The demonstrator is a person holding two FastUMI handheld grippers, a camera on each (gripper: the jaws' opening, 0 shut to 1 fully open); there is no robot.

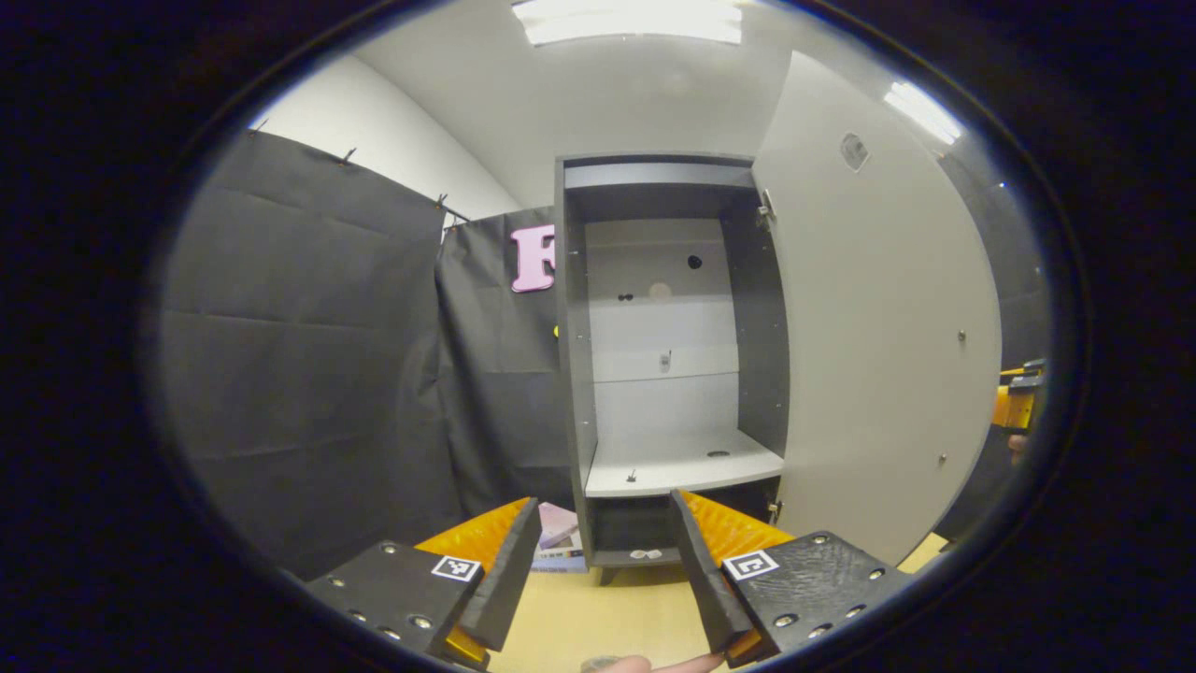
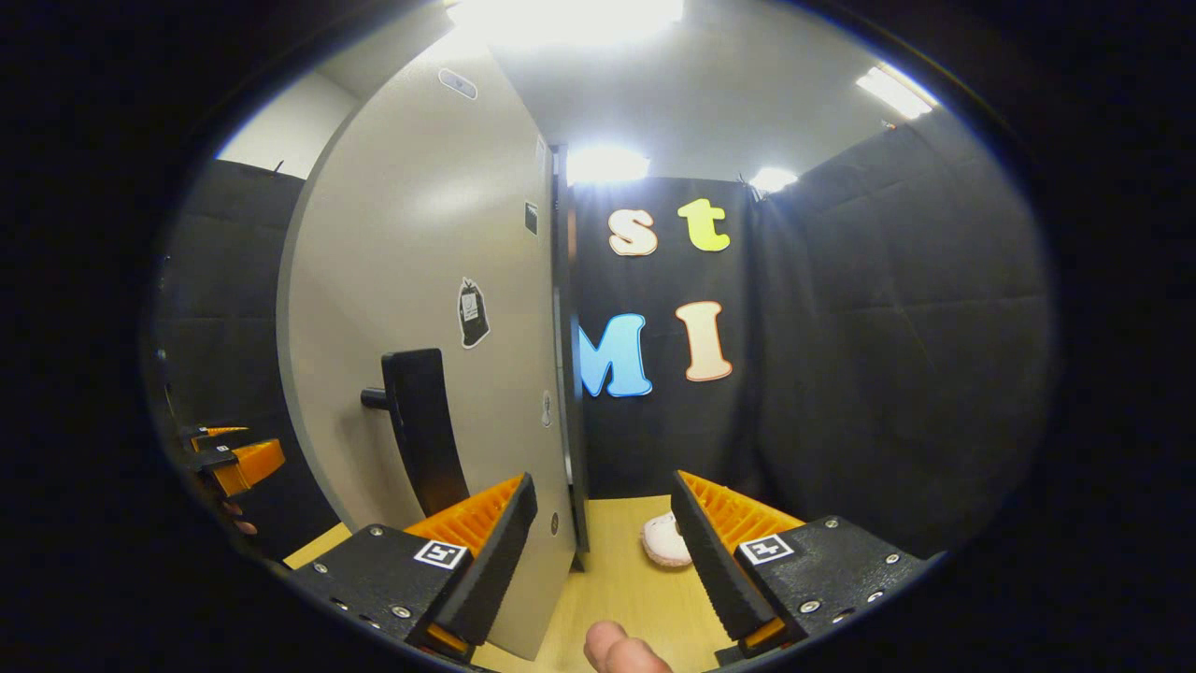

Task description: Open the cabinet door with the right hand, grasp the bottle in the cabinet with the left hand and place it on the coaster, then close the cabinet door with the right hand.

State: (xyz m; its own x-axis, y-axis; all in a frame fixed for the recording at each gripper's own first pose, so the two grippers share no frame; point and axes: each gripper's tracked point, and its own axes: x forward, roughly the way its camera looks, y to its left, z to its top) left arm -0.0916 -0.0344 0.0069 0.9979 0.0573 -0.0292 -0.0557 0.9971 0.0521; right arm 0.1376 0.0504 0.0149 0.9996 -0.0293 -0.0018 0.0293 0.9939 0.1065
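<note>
Nearest the lens in the left gripper view, the left gripper holds its fingers wide apart with nothing between them, pointed at the open cabinet at twelve o'clock. A fingertip shows at the bottom edge, at six o'clock. The cabinet's pale shelf carries no bottle that I can make out; only a few small dark marks and holes show on it and on the back panel. Where the bottle is, I cannot tell. The cabinet door stands swung out at about two o'clock, its inner face turned to the camera. Low at seven o'clock, beside the cabinet's foot, a pale pink flat thing lies on the yellow desk. At three o'clock, past the door's edge, part of the other gripper shows.

In the right gripper view, the right gripper also has its fingers spread wide, gripping nothing. The door's outer face fills ten to eleven o'clock, and its dark handle stands just above and behind the left-side finger, not between the fingers. A small sticker sits on the door above the handle. Between the fingers, at six o'clock, a round pale coaster lies on the desk, bare on top. At nine o'clock the left gripper shows beyond the door's free edge.
</note>
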